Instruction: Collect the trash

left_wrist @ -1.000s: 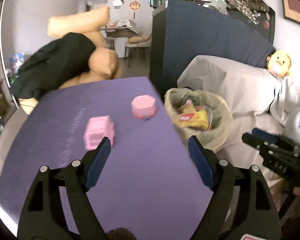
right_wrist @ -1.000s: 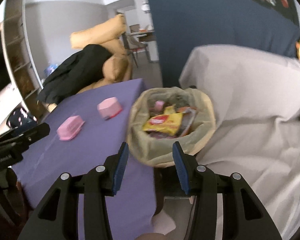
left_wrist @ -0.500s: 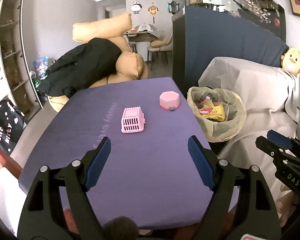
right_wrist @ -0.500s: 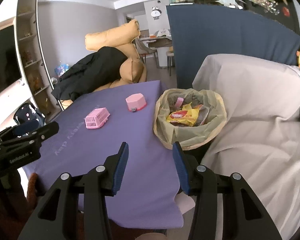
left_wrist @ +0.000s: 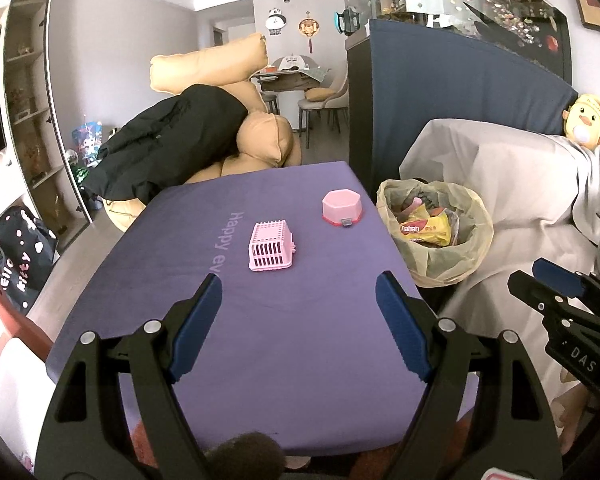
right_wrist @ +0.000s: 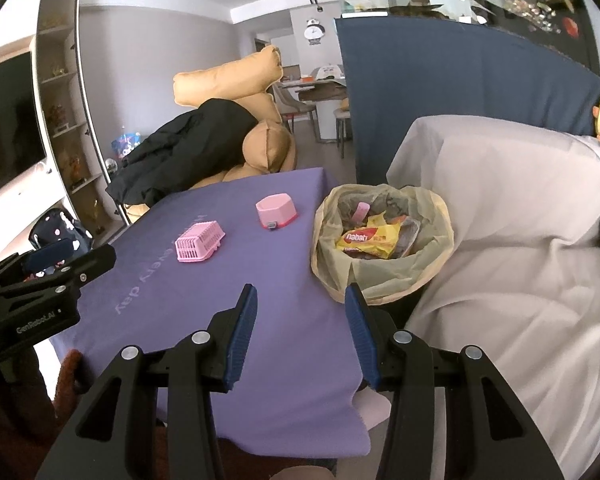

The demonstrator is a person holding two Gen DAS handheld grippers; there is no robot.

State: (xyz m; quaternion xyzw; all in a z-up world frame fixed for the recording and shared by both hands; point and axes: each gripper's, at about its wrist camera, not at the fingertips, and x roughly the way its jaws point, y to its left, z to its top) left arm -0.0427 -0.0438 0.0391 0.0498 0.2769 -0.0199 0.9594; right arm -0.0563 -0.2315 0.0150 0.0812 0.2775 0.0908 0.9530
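Left wrist view first: the left tongs (left_wrist: 298,300) hang spread wide and empty over the purple tabletop (left_wrist: 260,340), which has pale lettering reading "Happy ev…" before it gets cut off. On the cloth sit a pink slatted basket (left_wrist: 271,246), flipped bottom-up, and a pink octagonal box (left_wrist: 341,207) further back, well apart from each other. Just off the tabletop's right edge is the trash bin (left_wrist: 466,254) with a yellowish liner, and on top of the junk in it is a yellow wrapper (left_wrist: 424,230) marked "nabati". The right tongs (left_wrist: 556,286) poke in from the right edge with "DAS" on the body; from here I can't tell how far they're spread. A yellow duck plush (left_wrist: 586,126) sits on the sheet-covered sofa.

Right wrist view: the right tongs (right_wrist: 302,312) are released too, gap narrower, nothing between them, over the tabletop's near right corner with the trash bin (right_wrist: 380,288) straight ahead. "nabati" on the yellow wrapper (right_wrist: 370,240) reads clearly, with "every day" upside down on the cloth. The left tongs (right_wrist: 70,258) at the left carry a "GenRobot.AI" label. A black jacket (right_wrist: 188,152) is draped over tan cushions behind.
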